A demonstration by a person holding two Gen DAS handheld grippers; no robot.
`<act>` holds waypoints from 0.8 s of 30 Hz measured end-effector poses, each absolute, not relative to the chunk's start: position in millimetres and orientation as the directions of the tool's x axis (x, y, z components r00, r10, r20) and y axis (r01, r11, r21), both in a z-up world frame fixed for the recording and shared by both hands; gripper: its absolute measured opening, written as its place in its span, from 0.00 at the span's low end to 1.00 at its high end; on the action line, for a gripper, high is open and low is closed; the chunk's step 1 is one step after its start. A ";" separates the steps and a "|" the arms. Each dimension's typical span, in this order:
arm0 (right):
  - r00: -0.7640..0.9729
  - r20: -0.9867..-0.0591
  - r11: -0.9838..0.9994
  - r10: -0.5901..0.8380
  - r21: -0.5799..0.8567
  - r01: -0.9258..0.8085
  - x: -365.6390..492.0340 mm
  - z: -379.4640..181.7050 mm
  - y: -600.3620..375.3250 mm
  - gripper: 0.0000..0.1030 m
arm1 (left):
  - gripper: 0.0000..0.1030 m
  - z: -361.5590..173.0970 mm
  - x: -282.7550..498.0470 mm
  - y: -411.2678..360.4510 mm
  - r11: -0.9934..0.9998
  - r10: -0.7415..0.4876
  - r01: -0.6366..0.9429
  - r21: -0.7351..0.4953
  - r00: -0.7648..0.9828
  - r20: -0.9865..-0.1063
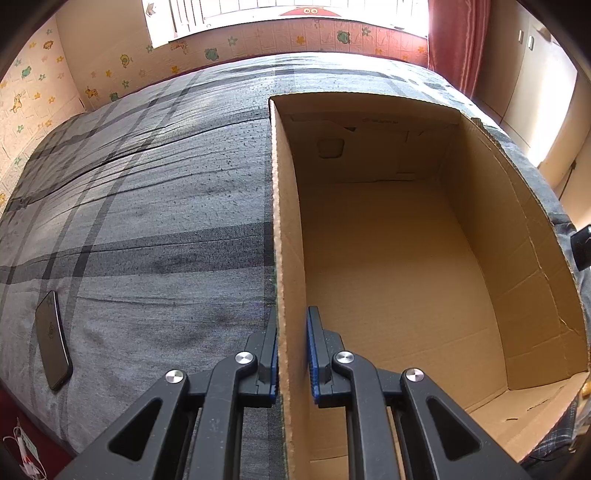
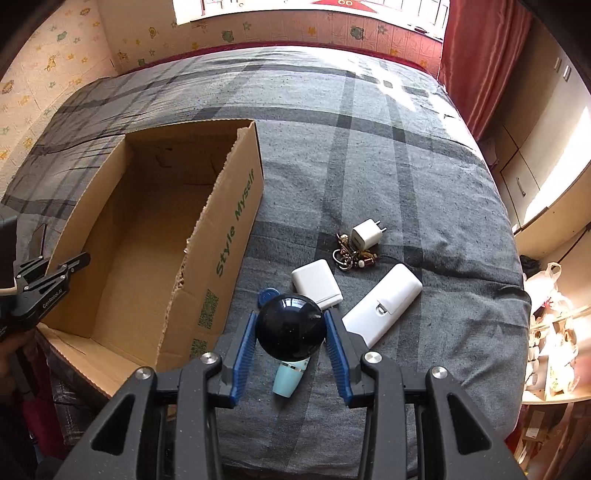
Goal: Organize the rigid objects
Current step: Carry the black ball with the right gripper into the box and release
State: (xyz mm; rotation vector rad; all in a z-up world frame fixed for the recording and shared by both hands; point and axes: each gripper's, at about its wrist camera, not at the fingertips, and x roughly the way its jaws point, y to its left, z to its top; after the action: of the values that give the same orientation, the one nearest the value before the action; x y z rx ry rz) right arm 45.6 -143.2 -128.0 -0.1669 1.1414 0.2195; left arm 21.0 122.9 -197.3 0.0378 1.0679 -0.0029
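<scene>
"Style Myself" on cardboard box [image 2: 236, 218]

box [image 1: 399, 258]: matt cardboard | ball [image 2: 290, 328]: glossy (mirror-like) | bedcover [image 2: 369, 166]: cloth

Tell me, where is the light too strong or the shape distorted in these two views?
Left wrist view: the window is blown out white, and the cardboard box walls curve from fisheye. Right wrist view: sun glare washes the bedspread top right; the black ball reflects highlights.
</scene>
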 end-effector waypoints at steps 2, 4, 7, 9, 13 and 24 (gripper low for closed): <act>0.406 -0.907 0.961 0.107 -0.010 -0.277 52.0 -118.8 -133.6 0.39 | 0.13 -196.8 22.1 121.7 0.999 0.019 0.024 0.034 0.479 -0.878; 0.416 -0.902 0.955 0.115 -0.015 -0.297 58.1 -111.1 -123.7 0.39 | 0.13 -196.6 23.0 120.9 0.999 0.020 0.026 0.037 0.475 -0.880; 0.430 -0.894 0.944 0.129 -0.022 -0.329 65.6 -100.1 -106.2 0.39 | 0.13 -196.9 23.5 120.7 0.999 0.019 0.025 0.035 0.473 -0.881; 0.432 -0.890 0.937 0.143 -0.019 -0.350 70.3 -94.3 -95.3 0.39 | 0.13 -196.8 23.8 120.5 0.999 0.020 0.026 0.037 0.471 -0.882; 0.424 -0.888 0.919 0.177 -0.006 -0.395 80.0 -88.5 -72.8 0.39 | 0.13 -196.4 25.2 120.3 0.999 0.022 0.022 0.037 0.465 -0.885; 0.342 -0.914 0.873 0.219 0.027 -0.487 104.2 -117.6 -20.3 0.39 | 0.13 -198.5 26.7 123.7 1.000 0.014 0.015 0.024 0.456 -0.890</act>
State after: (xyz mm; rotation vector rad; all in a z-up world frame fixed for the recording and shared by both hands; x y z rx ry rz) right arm 104.2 -20.3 -117.6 -0.2702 1.1339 0.4658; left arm 26.7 123.7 -198.5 0.0297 1.0971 -0.0007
